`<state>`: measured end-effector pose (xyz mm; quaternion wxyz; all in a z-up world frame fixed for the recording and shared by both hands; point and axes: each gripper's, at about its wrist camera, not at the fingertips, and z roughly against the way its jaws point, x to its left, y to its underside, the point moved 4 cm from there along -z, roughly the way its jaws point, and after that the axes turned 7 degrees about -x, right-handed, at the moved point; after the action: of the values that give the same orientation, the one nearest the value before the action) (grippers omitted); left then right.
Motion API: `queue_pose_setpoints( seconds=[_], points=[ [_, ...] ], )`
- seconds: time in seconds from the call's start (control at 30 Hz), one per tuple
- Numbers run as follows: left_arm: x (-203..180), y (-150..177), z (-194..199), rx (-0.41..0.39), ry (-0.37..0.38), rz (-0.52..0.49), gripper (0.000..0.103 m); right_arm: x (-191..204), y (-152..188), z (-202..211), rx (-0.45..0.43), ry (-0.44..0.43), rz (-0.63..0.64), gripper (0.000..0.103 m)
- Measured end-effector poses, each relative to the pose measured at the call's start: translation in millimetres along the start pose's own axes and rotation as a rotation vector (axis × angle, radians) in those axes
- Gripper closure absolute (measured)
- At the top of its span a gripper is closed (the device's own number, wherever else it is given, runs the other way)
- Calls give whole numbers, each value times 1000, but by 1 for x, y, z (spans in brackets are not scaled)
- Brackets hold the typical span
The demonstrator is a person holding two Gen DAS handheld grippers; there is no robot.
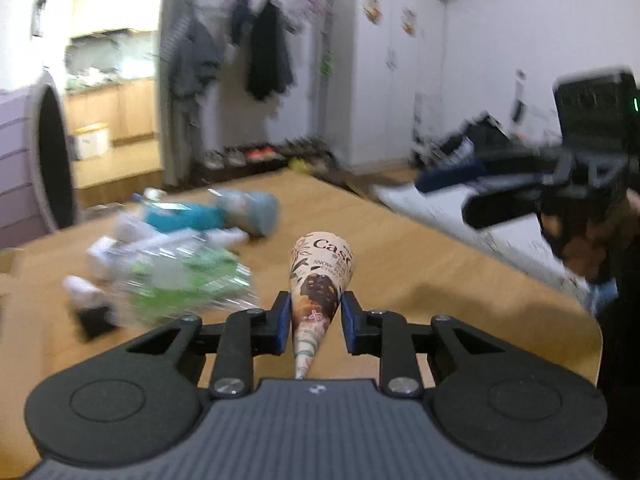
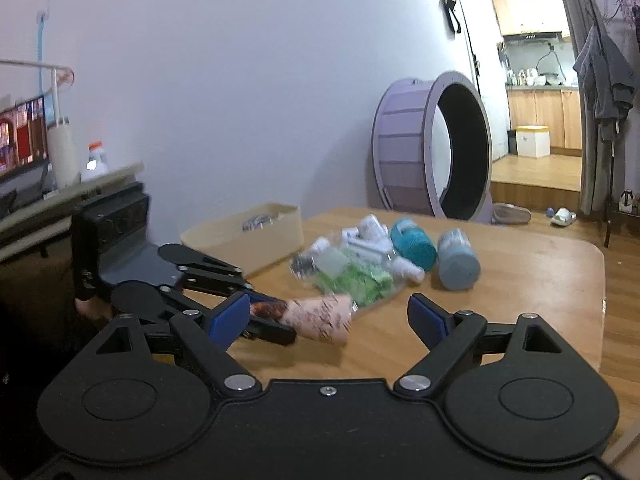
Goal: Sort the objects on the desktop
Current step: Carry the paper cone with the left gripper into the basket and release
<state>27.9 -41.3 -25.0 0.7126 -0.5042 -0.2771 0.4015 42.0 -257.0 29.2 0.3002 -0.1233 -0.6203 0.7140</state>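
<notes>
We see the left gripper (image 1: 315, 318) closed on the paper cone (image 1: 320, 280), its blue pads touching both sides, above the wooden table (image 1: 420, 264). The right gripper (image 2: 329, 318) stands open and holds nothing. At ten o'clock from the cone lies the clear bag (image 1: 180, 276) of small things, with two bottles (image 2: 436, 254) behind. A cardboard box (image 2: 248, 238) stands beside.

- Both views show even, soft indoor light with no hard glare; the walls read pale and slightly bluish.
- The left wrist view is heavily motion-blurred: the pile of packets (image 1: 172, 276) and the clothes rack (image 1: 256, 40) smear, while the paper cone (image 1: 320, 280) stays fairly sharp.
- The right wrist view is sharper, with only the cone (image 2: 316, 316) softened.
- Fisheye bending curves the bench (image 2: 520, 280) edges, and the corners go black.
</notes>
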Motion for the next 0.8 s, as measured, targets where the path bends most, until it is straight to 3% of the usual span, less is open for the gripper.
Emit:
queue_pose_setpoints(
  seconds=[0.23,0.43,0.53,0.8],
  points=[
    [57,-21,58,-81,-246,103,77,30,-4,-35,-81,-17,-55,14],
    [111,-17,89,-71,-443,140,77,52,0,-59,-114,-15,-53,6],
    [128,-17,91,-37,-487,133,77,54,5,-66,-92,-12,-45,4],
    [156,-10,75,56,-493,126,77,50,12,-76,-48,-1,-57,4]
  ],
)
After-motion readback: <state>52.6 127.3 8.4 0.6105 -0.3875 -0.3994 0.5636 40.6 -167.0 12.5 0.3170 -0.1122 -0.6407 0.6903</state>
